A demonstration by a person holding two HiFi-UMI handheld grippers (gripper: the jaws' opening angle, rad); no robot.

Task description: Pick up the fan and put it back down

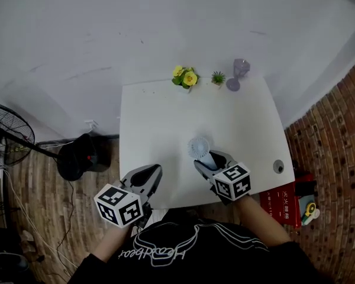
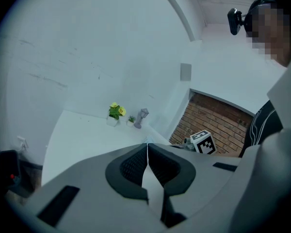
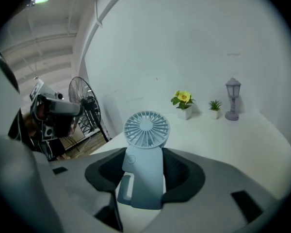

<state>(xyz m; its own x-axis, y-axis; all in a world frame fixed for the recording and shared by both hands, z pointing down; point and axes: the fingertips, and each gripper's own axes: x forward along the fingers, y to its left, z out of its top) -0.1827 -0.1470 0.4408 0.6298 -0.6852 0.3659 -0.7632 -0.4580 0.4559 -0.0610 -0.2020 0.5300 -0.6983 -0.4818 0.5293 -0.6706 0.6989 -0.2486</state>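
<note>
I have the right gripper (image 1: pixel 208 160) closed partway on the fan (image 1: pixel 199 147). Its pads press the pale blue body from both sides, and the round grille stands above the jaw tips, facing back along the gripper. In the head view the fan shows over the middle of the table (image 1: pixel 154 117), with the gripper coming in from 5 o'clock. Its foot hangs below the pads and looks clear of the top.

The left gripper (image 1: pixel 152 173) hovers over the table's 7 o'clock corner. Its jaws are together with nothing between them.

The table is square, white and mostly bare. Along its 12 o'clock edge stand three small things in a row: yellow flowers (image 1: pixel 185 77) in a white pot, a tiny green plant (image 1: pixel 218 77) just beside them, and a grey lamp model (image 1: pixel 239 74) on the right. A round hole (image 1: pixel 278 166) sits near the 4 o'clock corner.

A plain white wall (image 1: pixel 165 22) rises behind the table. At 9 o'clock there is wood floor (image 1: pixel 44 200) with a black floor fan (image 1: pixel 6 136) and a trailing cable. At 3 o'clock there is brick (image 1: pixel 334 152), with a red box (image 1: pixel 288 199) low by the table's corner.
</note>
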